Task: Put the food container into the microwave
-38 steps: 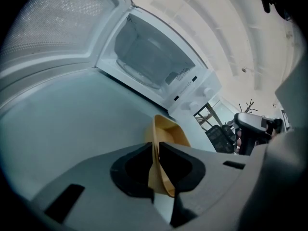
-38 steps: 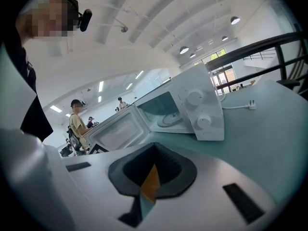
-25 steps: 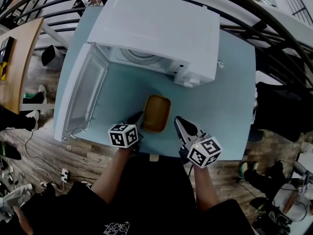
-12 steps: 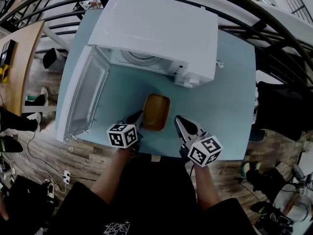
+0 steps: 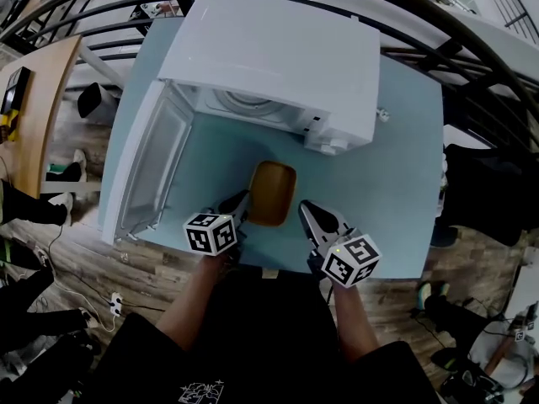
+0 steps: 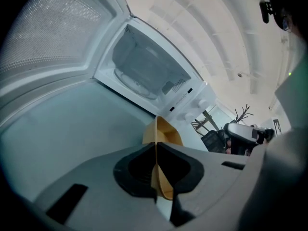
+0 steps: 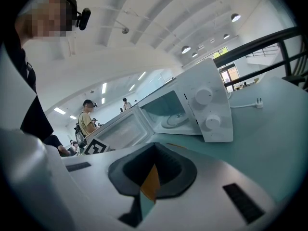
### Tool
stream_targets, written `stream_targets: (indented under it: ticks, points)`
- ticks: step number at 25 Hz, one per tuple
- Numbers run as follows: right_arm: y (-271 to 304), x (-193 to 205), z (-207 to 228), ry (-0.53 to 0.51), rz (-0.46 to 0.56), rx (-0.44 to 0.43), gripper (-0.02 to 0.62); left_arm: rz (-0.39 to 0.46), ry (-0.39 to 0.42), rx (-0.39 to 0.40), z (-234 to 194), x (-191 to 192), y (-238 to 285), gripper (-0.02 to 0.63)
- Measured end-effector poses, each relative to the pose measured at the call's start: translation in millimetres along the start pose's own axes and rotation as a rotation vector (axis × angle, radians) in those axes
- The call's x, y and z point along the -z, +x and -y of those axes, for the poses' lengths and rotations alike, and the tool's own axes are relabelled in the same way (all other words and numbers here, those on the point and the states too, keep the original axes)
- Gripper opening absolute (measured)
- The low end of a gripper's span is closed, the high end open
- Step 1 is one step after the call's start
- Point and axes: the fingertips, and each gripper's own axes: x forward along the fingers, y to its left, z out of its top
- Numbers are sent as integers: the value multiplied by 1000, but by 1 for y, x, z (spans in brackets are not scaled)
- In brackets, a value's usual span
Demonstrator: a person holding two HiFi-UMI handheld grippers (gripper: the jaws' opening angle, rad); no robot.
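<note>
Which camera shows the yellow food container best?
The head view: the whole food container lies in sight from above. The left gripper view shows only part of it at the jaws; the right gripper view, a sliver.

Teal table [image 5: 400,196] on wood floor [image 5: 135,268], black railing [image 5: 472,40] beyond

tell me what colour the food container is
Mustard yellow; the food container shows best in the head view.

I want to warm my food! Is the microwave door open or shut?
Open. The door swings wide off the microwave, and the turntable inside shows.
</note>
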Motion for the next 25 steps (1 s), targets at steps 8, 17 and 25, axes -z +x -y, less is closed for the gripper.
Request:
stream_targets:
  ticks: [8,17,25]
  points:
    - [12,-7,-3,1,5,-15,6,47,-5,-16,-3,-26,-5,21]
    - [35,-19,-7,-14,12,-47,5,113,-51,-15,-6,-60,-2,21]
    - [54,-30,-8,-12,20,-71,6,163,-72,-35,-14,-86,1,21]
